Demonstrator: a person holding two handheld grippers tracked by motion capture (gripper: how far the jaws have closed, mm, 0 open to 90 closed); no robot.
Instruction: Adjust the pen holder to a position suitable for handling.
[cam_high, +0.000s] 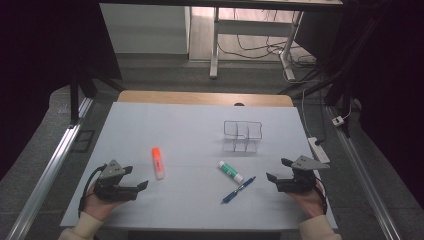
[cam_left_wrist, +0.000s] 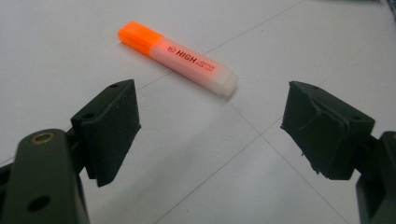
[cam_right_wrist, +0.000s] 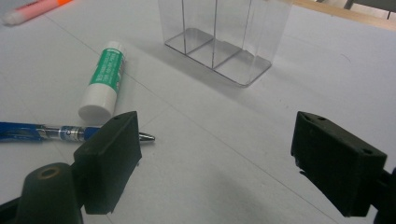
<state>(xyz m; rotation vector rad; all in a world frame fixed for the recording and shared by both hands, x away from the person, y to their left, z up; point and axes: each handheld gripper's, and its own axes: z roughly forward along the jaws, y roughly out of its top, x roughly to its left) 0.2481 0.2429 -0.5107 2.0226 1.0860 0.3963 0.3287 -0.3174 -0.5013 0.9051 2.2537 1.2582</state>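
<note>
My left tongs (cam_high: 132, 178) and right tongs (cam_high: 278, 170) rest spread and empty, flanking the highlighter (cam_high: 158, 162), glue stick (cam_high: 230, 171) and pen (cam_high: 238, 189), ready to fill the clear organizer (cam_high: 243, 136).

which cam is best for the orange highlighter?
Left gripper view: the highlighter lies close ahead of the open jaws, label readable. The high view shows it small, whole, beside the left gripper. The right gripper view catches one end at its top-left edge.

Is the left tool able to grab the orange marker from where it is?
Probably yes. The left tool is open and empty, and the orange marker lies just ahead on the bare white table with nothing between them.
</note>
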